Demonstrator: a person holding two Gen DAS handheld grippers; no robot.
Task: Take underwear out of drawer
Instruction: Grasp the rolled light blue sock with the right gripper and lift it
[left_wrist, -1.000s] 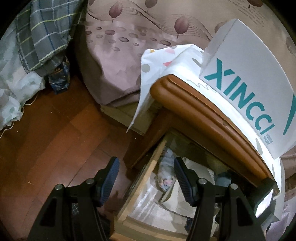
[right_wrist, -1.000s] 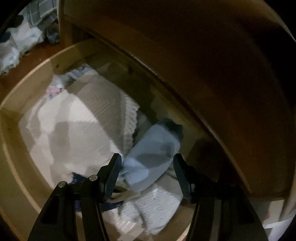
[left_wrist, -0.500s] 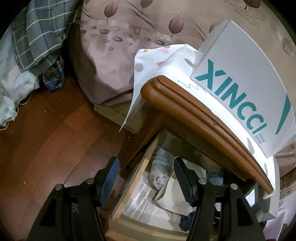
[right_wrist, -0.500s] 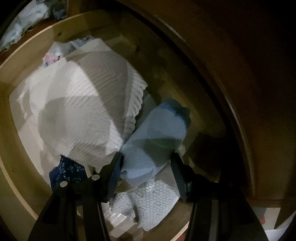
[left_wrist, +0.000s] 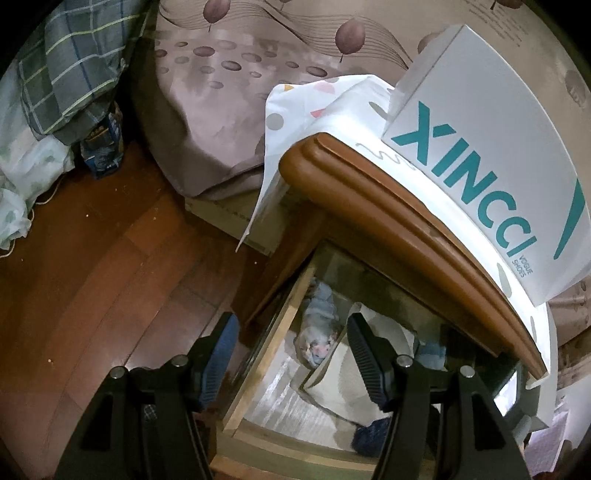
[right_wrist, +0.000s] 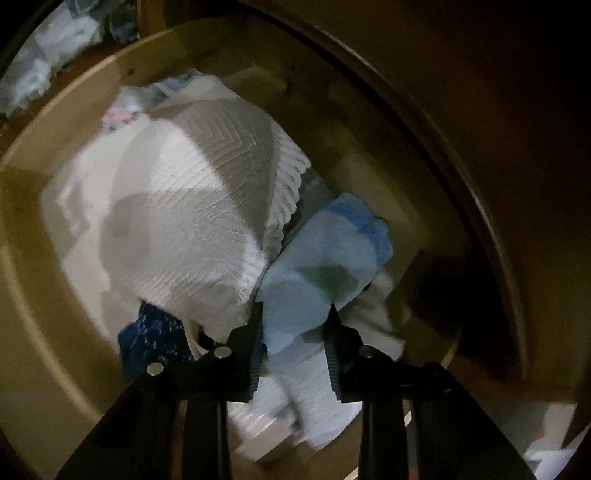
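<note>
- In the open drawer (right_wrist: 44, 206): right gripper (right_wrist: 293, 321) pointing steeply down, jaws closing around a light-blue underwear (right_wrist: 314, 273) roll; the fabric sits between both pads and bulges out beyond the tips, pads look to be pressing it.
- Underwear lies in the drawer, at its right side, far end just under the cabinet overhang; not lifted clear.
- Touching it on the left: a big white knit (right_wrist: 192, 221) piece with a scalloped edge, covering most of the drawer.
- Near the left finger (right_wrist: 255, 332): a dark navy cloth (right_wrist: 155, 336), partly under the knit.
- Under and near the blue roll: a white honeycomb-print cloth (right_wrist: 317, 413).
- Far left corner of the drawer: small pale bundle with pink spots (right_wrist: 118, 114), blurred.
- Left gripper (left_wrist: 290, 350) hangs above the drawer's left wall, jaws released, nothing between them; one finger over the wood floor (left_wrist: 92, 277), the other over the drawer.
- From the left camera the drawer (left_wrist: 273, 332) sticks out of a brown nightstand (left_wrist: 388, 206); the right tool's dark body is only partly visible at the right edge, under the top.
- On the nightstand: a white dotted cloth (left_wrist: 295, 107) hanging over the far-left corner, and a white shoebox (left_wrist: 491, 155) with teal "XINCCI" lettering on it.
- Behind: bed (left_wrist: 229, 96) with mauve leaf-print sheet; far left, a plaid blanket (left_wrist: 70, 62) heap on the floor side.
</note>
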